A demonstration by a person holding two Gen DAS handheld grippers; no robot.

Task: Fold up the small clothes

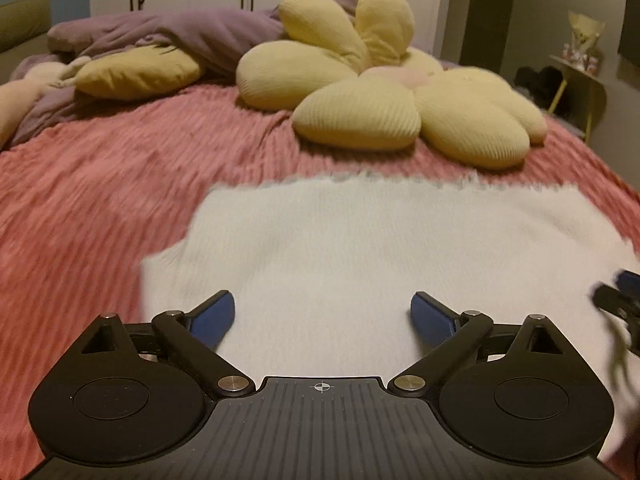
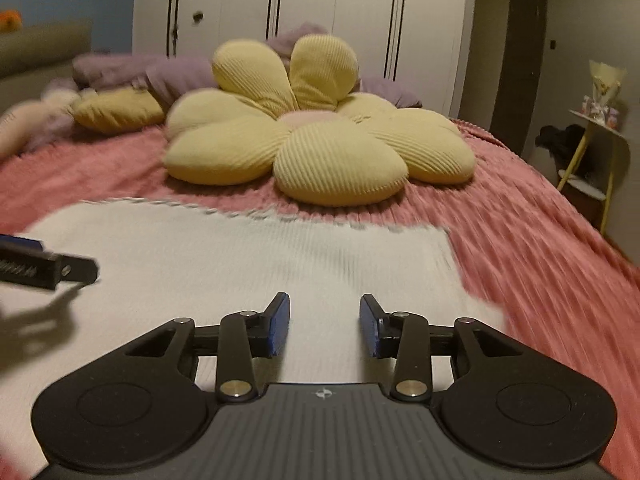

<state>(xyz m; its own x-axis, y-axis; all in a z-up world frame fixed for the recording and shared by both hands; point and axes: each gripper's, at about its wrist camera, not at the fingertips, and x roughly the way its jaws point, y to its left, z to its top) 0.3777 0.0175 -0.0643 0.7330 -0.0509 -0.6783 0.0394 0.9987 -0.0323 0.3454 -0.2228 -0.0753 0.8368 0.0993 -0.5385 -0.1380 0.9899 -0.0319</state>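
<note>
A small white knit garment point(image 1: 360, 248) lies flat on the pink bedspread point(image 1: 100, 200); it also shows in the right wrist view point(image 2: 240, 256). My left gripper point(image 1: 323, 314) hovers over its near left part, jaws wide open and empty. My right gripper point(image 2: 324, 322) hovers over its near right part, open and empty, with a narrower gap. The right gripper's tip shows at the left view's right edge point(image 1: 620, 296). The left gripper's finger shows at the right view's left edge point(image 2: 44, 264).
A big yellow flower-shaped cushion point(image 2: 320, 132) lies just beyond the garment. A yellow pillow point(image 1: 136, 72) and a rumpled purple duvet point(image 1: 168, 28) lie at the bed's head. White wardrobes point(image 2: 320, 20) stand behind. A small yellow side table point(image 2: 596, 152) stands to the right of the bed.
</note>
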